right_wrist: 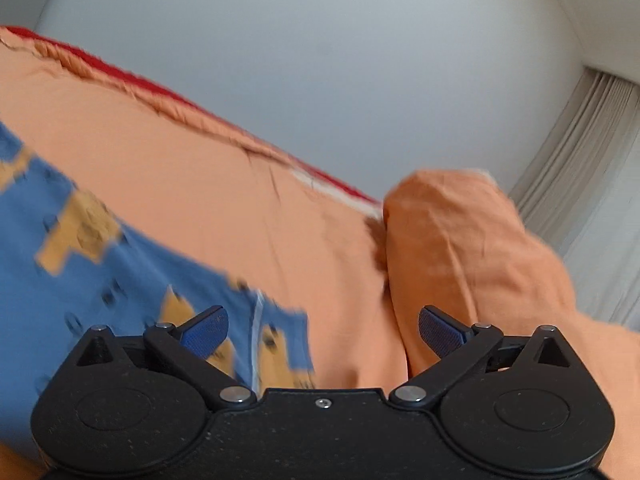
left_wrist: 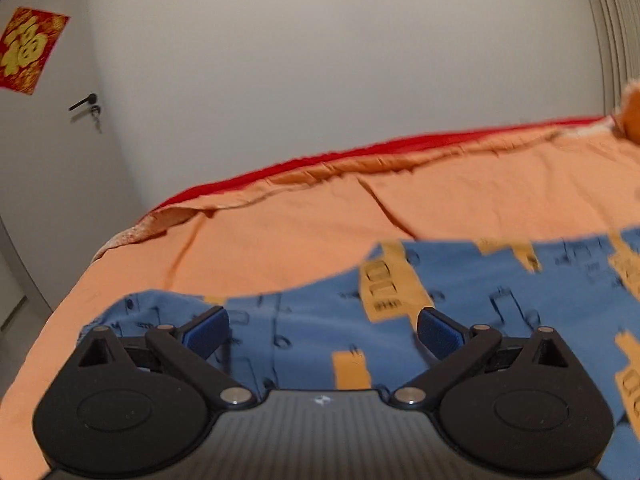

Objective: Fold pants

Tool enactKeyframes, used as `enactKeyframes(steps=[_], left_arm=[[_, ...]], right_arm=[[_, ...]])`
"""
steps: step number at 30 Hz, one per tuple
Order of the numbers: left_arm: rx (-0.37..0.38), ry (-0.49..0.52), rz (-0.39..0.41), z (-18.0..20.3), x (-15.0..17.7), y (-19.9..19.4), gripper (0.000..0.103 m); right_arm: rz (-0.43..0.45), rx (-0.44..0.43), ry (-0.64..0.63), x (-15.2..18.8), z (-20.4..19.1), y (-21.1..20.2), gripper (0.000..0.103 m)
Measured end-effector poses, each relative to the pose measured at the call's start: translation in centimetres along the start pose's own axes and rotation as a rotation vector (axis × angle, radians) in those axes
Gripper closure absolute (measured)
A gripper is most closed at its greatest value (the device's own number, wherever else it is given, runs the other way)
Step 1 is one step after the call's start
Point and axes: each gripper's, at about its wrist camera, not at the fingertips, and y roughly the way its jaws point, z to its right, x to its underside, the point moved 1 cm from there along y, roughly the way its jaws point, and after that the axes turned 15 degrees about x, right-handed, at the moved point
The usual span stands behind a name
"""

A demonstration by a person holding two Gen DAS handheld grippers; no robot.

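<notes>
Lying flat on the orange bedsheet (left_wrist: 280, 232), the blue patterned pants (left_wrist: 460, 300) sit near both tools, left gripper (left_wrist: 323, 332) and right gripper (right_wrist: 323, 330) spread wide and empty above the cloth, probably freed to pick fresh hold points.

Left wrist view: mounted behind the black two-finger left gripper (left_wrist: 323, 330), aimed forward and slightly downward, low and close over the blue pants with orange patches (left_wrist: 480, 292) on the orange bedsheet (left_wrist: 300, 224), facing the pale grey wall (left_wrist: 320, 80). Right wrist view: same mounting, rolled, equally near. Shared: pants (right_wrist: 60, 260), sheet (right_wrist: 200, 200), wall (right_wrist: 320, 60).
</notes>
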Motion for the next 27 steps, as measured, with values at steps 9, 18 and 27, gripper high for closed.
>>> enactKeyframes(steps=[9, 18, 27], left_arm=[[0.058, 0.009, -0.151, 1.7, -1.2, 4.8, 0.0], [0.059, -0.152, -0.211, -1.9, -3.4, 4.8, 0.0], [0.013, -0.199, -0.206, -6.2, -2.2, -1.0, 0.0]], right_arm=[[0.126, -0.21, -0.1, -4.2, -9.0, -1.7, 0.001], [-0.083, -0.148, 0.143, -4.2, -2.8, 1.1, 0.001], [0.012, -0.395, 0.086, -5.8, -8.1, -6.3, 0.001]])
